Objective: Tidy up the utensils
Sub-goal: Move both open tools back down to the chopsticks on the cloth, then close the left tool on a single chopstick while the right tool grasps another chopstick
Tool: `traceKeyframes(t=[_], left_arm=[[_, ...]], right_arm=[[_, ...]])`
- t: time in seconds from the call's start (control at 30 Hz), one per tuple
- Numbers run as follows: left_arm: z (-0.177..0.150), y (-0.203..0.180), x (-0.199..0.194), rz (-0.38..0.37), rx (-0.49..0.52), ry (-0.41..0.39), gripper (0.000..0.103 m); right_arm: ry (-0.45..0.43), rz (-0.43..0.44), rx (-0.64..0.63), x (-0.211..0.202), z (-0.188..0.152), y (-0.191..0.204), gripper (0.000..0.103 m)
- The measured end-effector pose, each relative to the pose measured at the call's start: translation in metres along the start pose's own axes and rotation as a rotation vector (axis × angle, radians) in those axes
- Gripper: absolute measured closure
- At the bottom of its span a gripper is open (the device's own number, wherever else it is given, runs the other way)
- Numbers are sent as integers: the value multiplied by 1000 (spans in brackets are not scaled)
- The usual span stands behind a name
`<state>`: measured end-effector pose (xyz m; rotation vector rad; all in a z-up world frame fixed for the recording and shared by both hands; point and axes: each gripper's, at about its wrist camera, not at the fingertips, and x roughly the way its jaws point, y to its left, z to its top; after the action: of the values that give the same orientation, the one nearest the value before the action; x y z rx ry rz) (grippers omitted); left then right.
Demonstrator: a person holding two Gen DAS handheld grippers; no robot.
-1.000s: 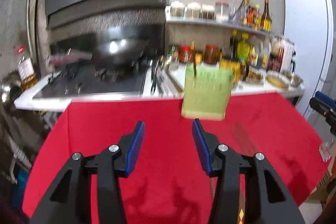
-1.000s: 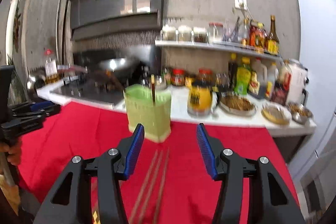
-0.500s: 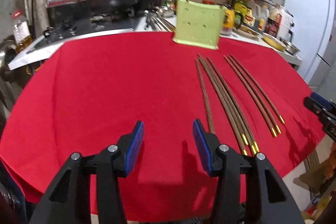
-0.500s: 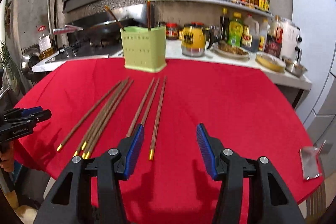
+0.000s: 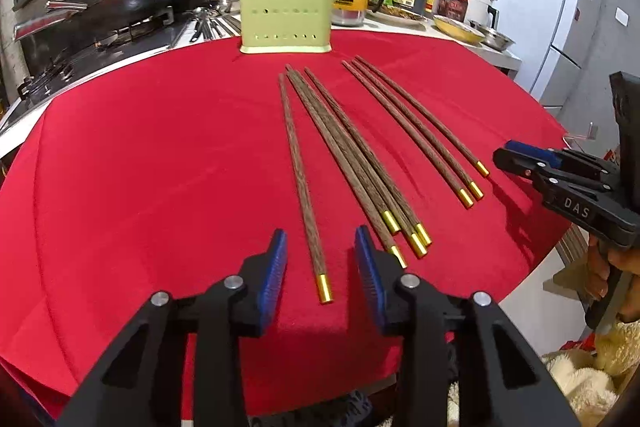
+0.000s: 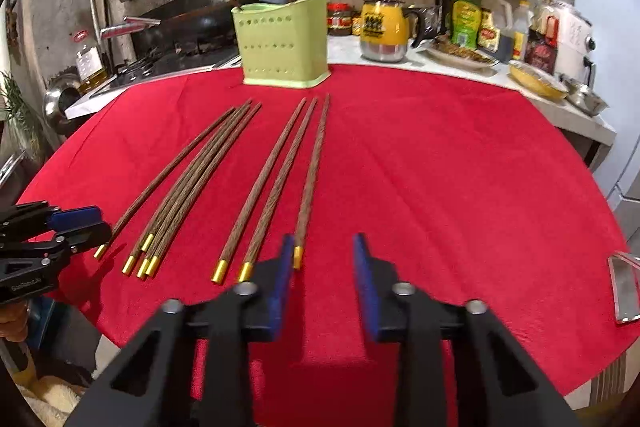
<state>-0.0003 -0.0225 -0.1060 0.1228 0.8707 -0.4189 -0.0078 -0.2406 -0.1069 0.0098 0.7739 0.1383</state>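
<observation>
- left wrist view: the left gripper [image 5: 320, 259] hangs low over the near edge of the red cloth [image 5: 140, 147], jaws apart, with the brass cap of the lone chopstick [image 5: 302, 179] lying on the cloth between its blue pads [image 5: 274, 267]; nothing is gripped or touched yet.
- that chopstick's long axis runs almost straight away from the gripper toward the green holder [image 5: 286, 15], tapered end far, capped end near, so the pads sit either side of the shaft and closing across it looks like the natural next move.
- just to its right lies a bundle of four chopsticks [image 5: 352, 155], overlapping one another, and further right a trio of chopsticks [image 5: 416, 127] lying side by side; two more already stand in the holder.
- right wrist view: the right gripper [image 6: 322, 267] is also spread wide and empty, its left pad just beside the cap of the rightmost chopstick [image 6: 314, 167] of the trio; the stick lies a little left of the gap's centre.
- each hand is nearest its own side's stick: the left to the lone one, the right to the trio's outer one.
- the holder [image 6: 282, 43] stands upright at the far edge of the cloth, well apart from both grippers, straight ahead along the sticks' axes.
- i judge the left gripper better lined up for a grasp.
</observation>
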Motion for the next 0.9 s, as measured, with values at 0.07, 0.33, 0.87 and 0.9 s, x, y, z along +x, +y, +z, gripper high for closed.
traceKeyframes(t=[0.07,0.33,0.87,0.9], left_arm=[[0,0,2,-3,-1,5,69],[-2,2,5,-9,0,10,69],[12,22,15,90,-28,1,96],[13,24,15,90,-34,-1,96]], right_arm=[[8,17,-4,4,0,3,84],[29,14,-24,19,7,11,84],[20,-59,17,17,4,-12,96],[20,-51,20,16,3,-12,96]])
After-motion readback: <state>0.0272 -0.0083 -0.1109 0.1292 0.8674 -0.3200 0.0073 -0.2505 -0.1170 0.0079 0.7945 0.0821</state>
